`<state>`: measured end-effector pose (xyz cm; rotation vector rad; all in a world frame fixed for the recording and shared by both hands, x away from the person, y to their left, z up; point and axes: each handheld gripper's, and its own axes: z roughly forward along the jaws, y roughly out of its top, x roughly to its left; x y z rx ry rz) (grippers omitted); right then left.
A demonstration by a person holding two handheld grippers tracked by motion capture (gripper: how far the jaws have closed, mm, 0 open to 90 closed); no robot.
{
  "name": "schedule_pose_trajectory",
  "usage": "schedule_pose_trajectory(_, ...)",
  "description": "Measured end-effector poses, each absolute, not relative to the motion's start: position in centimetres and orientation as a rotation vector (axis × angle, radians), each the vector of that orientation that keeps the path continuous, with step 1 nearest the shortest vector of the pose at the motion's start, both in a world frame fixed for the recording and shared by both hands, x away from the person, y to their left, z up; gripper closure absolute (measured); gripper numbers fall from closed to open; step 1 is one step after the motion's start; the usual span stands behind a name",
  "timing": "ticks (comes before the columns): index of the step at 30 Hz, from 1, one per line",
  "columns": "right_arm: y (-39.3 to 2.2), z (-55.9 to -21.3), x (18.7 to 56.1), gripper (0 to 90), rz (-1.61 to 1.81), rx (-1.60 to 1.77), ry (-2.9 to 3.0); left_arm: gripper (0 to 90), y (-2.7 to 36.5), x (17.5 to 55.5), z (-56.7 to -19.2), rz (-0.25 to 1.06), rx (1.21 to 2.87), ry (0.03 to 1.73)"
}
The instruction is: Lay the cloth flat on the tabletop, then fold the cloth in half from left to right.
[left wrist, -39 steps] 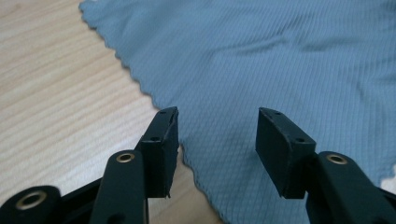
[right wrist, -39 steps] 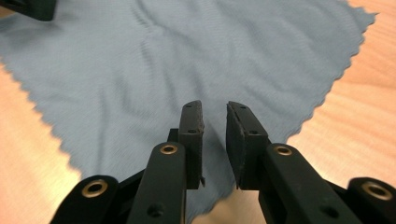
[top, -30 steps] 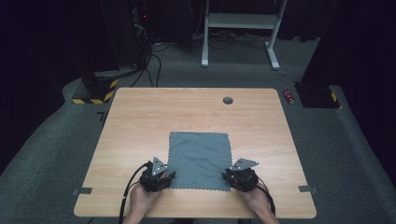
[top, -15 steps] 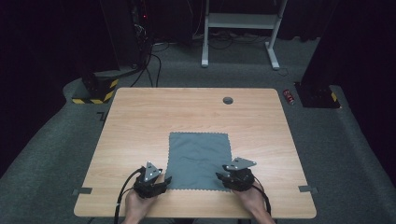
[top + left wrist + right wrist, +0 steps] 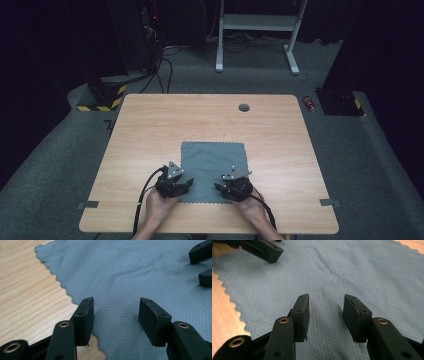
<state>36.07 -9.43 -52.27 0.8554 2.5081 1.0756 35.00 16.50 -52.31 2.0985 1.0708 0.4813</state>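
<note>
Over the cloth's (image 5: pixel 212 167) near edge, both grippers (image 5: pixel 186 185) (image 5: pixel 218 187) have moved inward, jaws spread, pinching nothing.

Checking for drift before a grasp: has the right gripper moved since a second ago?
Yes. The right gripper has slid left over the cloth, away from its right edge; jaws open.

**Left tool poised over the cloth's edge**

The left tool (image 5: pixel 115 312) stands with its jaws apart, nothing pinched between them, low over a grey-blue waffle-textured cloth (image 5: pixel 130 272). One jaw sits at the cloth's scalloped edge, beside bare wooden table (image 5: pixel 25 290). The other tool's (image 5: pixel 202 265) black jaw tips show top right, seemingly resting on the cloth.
</note>
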Motion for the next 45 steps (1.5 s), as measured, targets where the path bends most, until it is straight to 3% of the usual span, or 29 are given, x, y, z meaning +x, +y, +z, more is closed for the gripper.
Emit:
schedule_pose_trajectory(11,-9.3,-52.2,36.1,53.9,1.064,0.875,2.500,46.8,18.2,34.5,-52.4,0.478,2.075,1.098)
schedule_pose_trajectory(21,-8.4,-51.8,36.1,56.6,1.061,0.898,2.534,44.5,19.1,37.4,-51.7,0.394,1.998,1.222)
schedule_pose_trajectory(35,-5.1,-50.8,36.2,67.7,1.147,0.748,2.610,47.0,19.8,41.6,-49.8,0.408,1.932,1.276)
schedule_pose_trajectory(38,-4.6,-50.8,36.2,68.8,1.166,0.750,2.625,43.3,19.7,42.5,-49.6,0.387,1.970,1.323)
schedule_pose_trajectory(45,-3.5,-50.5,35.9,68.9,1.142,0.705,2.654,41.7,20.5,44.1,-49.0,0.338,1.864,1.374)
